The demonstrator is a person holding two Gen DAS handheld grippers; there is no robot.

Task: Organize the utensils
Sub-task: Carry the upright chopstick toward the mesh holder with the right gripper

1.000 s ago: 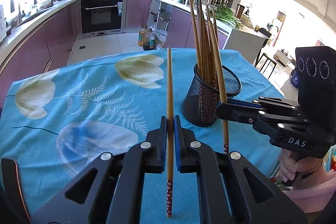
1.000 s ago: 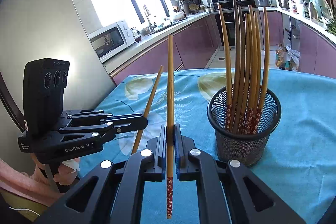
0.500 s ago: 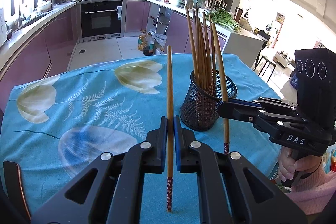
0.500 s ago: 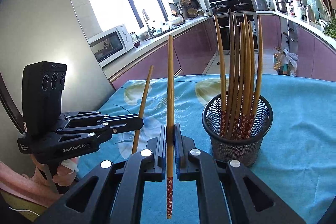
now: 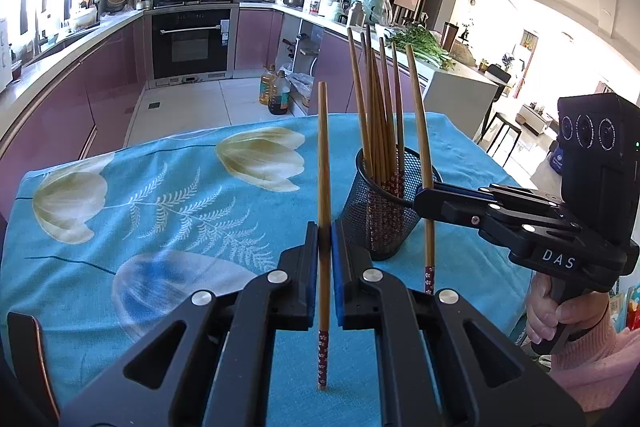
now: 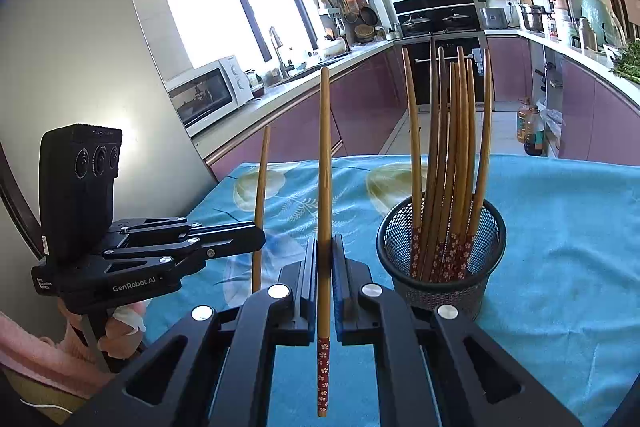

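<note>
Here, one chopstick [image 5: 323,187] is held upright between the closed fingers of the left tool [image 5: 324,247], its flowered end pointing down above the tabletop [image 5: 160,195]. A second chopstick [image 6: 324,187] is clamped the same way in the right tool [image 6: 324,259]. The mesh cup [image 6: 440,267] is seen standing on the blue flowered cloth, just beside the right tool, with a bundle of chopsticks [image 6: 448,155] leaning inside it.
</note>
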